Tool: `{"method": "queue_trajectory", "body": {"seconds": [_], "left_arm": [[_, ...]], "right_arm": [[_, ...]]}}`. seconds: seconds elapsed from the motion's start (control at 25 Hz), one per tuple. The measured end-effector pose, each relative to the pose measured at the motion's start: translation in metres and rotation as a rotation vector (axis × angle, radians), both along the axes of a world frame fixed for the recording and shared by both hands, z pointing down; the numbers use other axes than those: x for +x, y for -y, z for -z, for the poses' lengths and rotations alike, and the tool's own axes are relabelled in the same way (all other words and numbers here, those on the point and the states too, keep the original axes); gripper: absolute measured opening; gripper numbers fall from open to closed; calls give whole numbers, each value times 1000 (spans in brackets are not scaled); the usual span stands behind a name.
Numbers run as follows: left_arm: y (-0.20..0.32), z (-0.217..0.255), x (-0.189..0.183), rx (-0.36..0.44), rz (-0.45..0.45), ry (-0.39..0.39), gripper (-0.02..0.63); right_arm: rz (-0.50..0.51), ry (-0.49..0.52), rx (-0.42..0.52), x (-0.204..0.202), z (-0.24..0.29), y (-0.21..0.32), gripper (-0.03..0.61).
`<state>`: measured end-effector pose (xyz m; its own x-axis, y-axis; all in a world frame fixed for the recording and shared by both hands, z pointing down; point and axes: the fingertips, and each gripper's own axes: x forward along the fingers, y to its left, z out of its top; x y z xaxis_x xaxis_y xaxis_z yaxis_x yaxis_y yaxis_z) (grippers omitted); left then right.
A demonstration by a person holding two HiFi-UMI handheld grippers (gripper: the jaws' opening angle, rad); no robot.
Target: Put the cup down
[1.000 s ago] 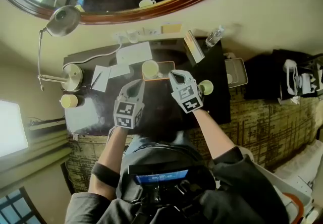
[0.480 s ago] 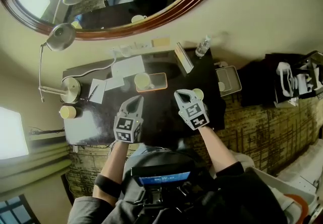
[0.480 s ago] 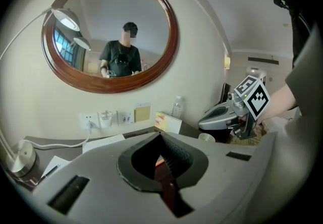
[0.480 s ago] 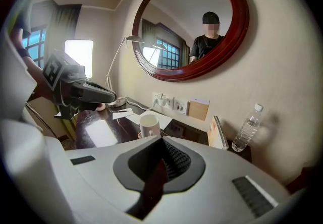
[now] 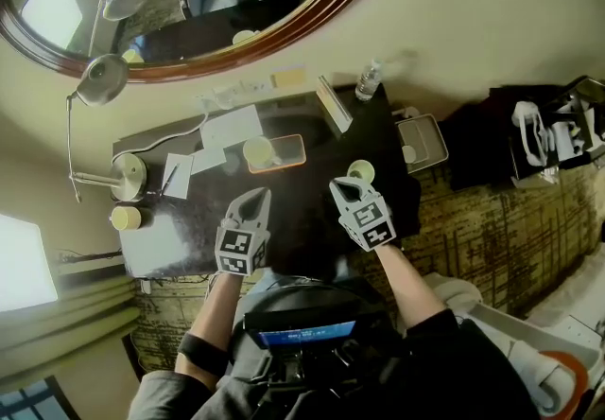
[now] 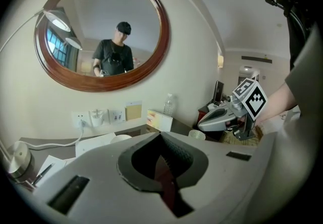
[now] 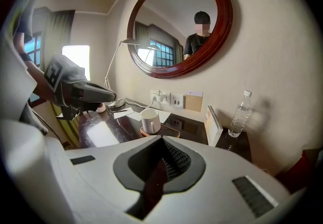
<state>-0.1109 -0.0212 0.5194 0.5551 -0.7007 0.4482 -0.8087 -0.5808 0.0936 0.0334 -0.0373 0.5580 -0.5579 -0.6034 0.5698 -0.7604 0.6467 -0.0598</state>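
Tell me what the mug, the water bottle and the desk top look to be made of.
Mug: probably glazed ceramic; it is opaque white with a smooth sheen.
Water bottle: clear thin plastic, judging by its see-through body and white cap.
Desk top: dark and glossy, mirroring window light. It could be lacquered wood or glass over wood; can't tell which.

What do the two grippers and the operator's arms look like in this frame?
Both the left gripper and right gripper are pale grey, beak-shaped shells tapering to a point, each carrying a white cube with black square markers. Dark ribbed pads line the insides. No cables show. The person wears a dark short-sleeved top and a dark band on the left arm.
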Motion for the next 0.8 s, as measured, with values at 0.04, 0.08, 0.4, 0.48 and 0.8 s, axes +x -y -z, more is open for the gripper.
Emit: {"method": "queue_trajectory", "body": {"seconds": [0.04,0.08,0.4,0.48,0.8], "left_arm": [[-1,0,1,0,-4,3,1],[-3,0,2,-1,-7,4,1],[-8,-3,6,-12,-18,37,1],[-10,-6,7,-18,-17,49,1],[-8,-24,48,-48,-49,63,1]], "right_arm": [[-6,12,0,2,-1,-2,11],[-15,24,3,5,-2,-4,31],[-102,155,64,57,-5,-7,127],[-120,185,64,77,-11,-6,168],[-4,113,-1,127,-66,-7,462]]}}
